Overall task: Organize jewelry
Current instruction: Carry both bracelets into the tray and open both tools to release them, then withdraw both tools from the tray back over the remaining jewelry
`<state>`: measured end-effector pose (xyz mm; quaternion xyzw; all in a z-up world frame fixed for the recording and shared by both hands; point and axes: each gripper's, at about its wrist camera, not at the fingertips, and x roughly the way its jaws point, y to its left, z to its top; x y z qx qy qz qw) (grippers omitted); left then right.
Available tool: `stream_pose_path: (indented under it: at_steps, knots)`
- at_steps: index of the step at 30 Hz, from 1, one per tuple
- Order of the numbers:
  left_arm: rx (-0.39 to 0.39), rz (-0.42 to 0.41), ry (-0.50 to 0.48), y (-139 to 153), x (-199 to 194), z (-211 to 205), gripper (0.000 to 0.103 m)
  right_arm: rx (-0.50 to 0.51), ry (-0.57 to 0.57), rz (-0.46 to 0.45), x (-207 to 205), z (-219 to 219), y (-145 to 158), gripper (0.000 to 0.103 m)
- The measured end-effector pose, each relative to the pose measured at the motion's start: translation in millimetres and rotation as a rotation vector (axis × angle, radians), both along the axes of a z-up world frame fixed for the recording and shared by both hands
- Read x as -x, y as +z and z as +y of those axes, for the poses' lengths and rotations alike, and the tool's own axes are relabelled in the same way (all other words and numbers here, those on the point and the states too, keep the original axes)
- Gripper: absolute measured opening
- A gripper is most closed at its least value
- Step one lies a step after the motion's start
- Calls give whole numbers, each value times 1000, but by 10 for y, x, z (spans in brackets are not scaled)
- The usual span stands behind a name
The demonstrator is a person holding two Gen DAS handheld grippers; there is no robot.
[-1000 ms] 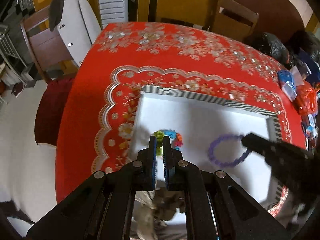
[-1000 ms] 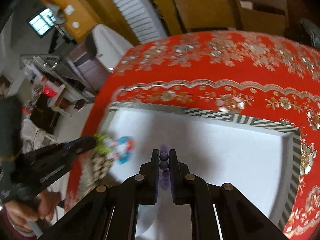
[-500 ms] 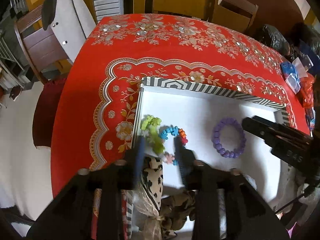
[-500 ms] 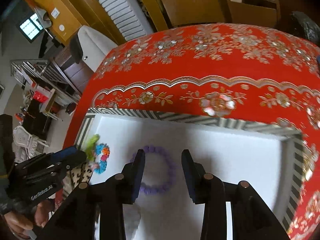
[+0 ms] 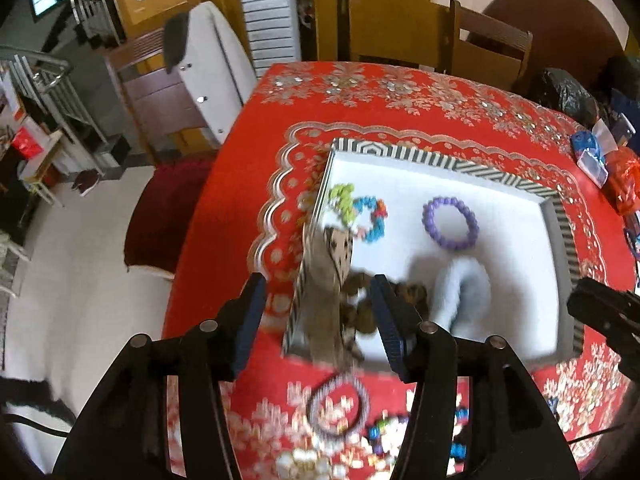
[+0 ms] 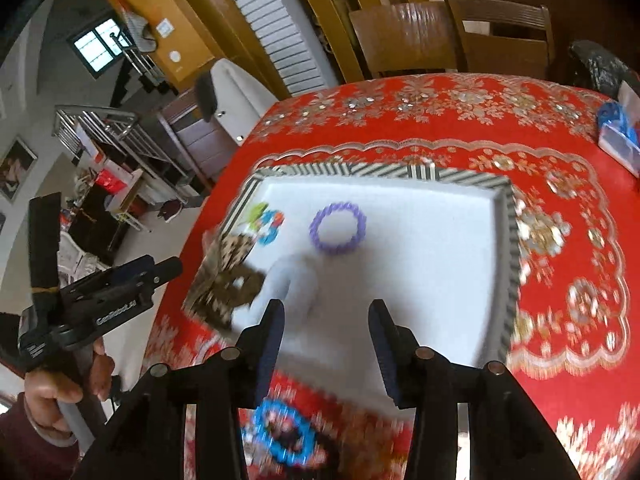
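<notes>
A white tray with a striped rim (image 5: 440, 160) (image 6: 360, 169) lies on the red tablecloth. In it rest a multicolour bead bracelet (image 5: 362, 216) (image 6: 267, 224) on the left and a purple bead bracelet (image 5: 450, 223) (image 6: 338, 228) beside it. My left gripper (image 5: 318, 300) hangs above the tray's near left corner, its jaws opening with nothing gripped. My right gripper (image 6: 327, 312) hovers over the tray's near edge, jaws also opening and empty. On the cloth in front of the tray lie a dark bracelet (image 5: 336, 406), blurred colourful beads (image 5: 384, 432) and a blue bracelet (image 6: 284, 436).
A leopard-print fabric piece (image 5: 336, 264) and a pale rolled cloth (image 5: 460, 292) sit in the tray's near part. Small blue boxes (image 5: 590, 156) and a black bag (image 5: 564, 94) crowd the table's right side. Wooden chairs (image 5: 488, 46) stand behind. The table's left edge drops to the floor.
Both grippers let go of their bracelets, opened, and pulled back and up from the tray. The multicolour and purple bracelets now lie free in the tray.
</notes>
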<state>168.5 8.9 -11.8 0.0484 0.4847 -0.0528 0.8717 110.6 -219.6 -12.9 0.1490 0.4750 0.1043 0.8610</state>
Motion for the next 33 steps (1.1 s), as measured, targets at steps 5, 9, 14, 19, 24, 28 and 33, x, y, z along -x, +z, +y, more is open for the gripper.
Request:
stream_pose_path:
  at_steps: [5, 9, 14, 19, 24, 28, 33]
  knots:
    - [8, -8, 16, 43, 409, -1, 53, 29, 2, 4, 416, -2, 31, 42]
    - [3, -18, 14, 66, 683, -40, 53, 44, 3, 13, 695, -19, 18, 43]
    - [3, -14, 14, 70, 940, -76, 53, 43, 5, 29, 954, -32, -36, 43]
    - [0, -22, 23, 79, 1126, -79, 53, 39, 14, 36, 1131, -22, -67, 43]
    - [-9, -27, 36, 78, 1266, -71, 53, 44, 25, 35, 1252, -17, -95, 43]
    - [-13, -25, 40, 66, 1364, -68, 53, 42, 33, 41, 1326, -15, -121, 43]
    - [-19, -18, 42, 35, 1465, -95, 53, 45, 37, 38, 1415, -31, -118, 43]
